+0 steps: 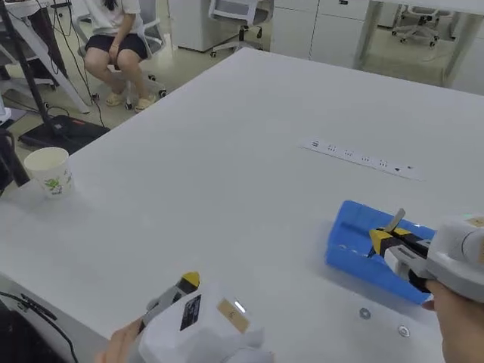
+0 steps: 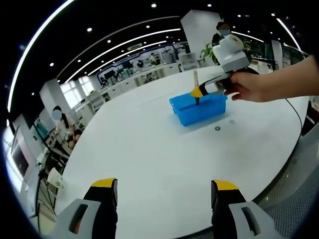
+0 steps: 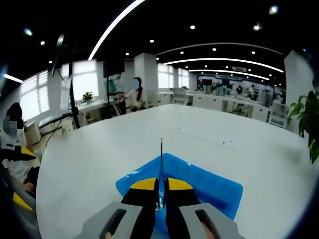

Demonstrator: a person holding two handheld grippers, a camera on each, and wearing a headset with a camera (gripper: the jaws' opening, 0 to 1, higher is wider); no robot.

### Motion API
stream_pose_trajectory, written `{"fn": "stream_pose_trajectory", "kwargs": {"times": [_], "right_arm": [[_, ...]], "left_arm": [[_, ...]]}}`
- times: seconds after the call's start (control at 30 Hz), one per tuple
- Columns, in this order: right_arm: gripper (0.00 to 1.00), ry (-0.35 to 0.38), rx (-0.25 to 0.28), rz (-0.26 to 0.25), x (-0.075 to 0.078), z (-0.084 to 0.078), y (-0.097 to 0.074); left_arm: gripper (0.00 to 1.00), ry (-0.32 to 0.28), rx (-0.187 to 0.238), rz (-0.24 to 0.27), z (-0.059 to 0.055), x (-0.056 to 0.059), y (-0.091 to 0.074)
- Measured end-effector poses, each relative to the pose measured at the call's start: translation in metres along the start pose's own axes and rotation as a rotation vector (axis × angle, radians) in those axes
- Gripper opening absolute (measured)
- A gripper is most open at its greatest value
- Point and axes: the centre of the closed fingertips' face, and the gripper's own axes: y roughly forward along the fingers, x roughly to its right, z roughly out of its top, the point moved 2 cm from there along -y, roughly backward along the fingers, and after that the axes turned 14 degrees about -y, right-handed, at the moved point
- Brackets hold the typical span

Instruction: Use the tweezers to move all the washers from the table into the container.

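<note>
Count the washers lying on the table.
2. One washer lies on the table just beside the blue container; the other washer lies close by, nearer the table edge. Others may be hidden.

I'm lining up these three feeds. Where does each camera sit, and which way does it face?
Head view: on the headset, facing down at the table; left gripper, right gripper and a hand show.
Left gripper view: on the left gripper, facing across the table at the blue container; its open fingers show.
Right gripper view: on the right gripper, above the container; its fingers clamp the tweezers.
Shared: all see the container.
</note>
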Motion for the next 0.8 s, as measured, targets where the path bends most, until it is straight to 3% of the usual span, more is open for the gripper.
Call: {"fn": "stream_pose_trajectory", "kwargs": {"times": [0.4,0.6,0.63,0.8], "right_arm": [[0.02,0.006,-0.019,-0.002,0.006,-0.006,0.012],[0.02,-0.006,-0.037,0.010,0.000,-0.012,0.014],[0.02,-0.011,-0.013,-0.002,0.001,-0.010,0.013],[0.03,0.001,-0.017,-0.016,0.002,-0.013,0.010]], "left_arm": [[0.77,0.000,-0.012,-0.001,-0.002,0.000,0.001],[0.76,0.000,-0.015,0.001,-0.002,0.000,0.001],[0.76,0.000,-0.013,0.001,-0.002,0.000,0.001],[0.75,-0.002,-0.012,0.003,-0.002,-0.001,0.001]]}}
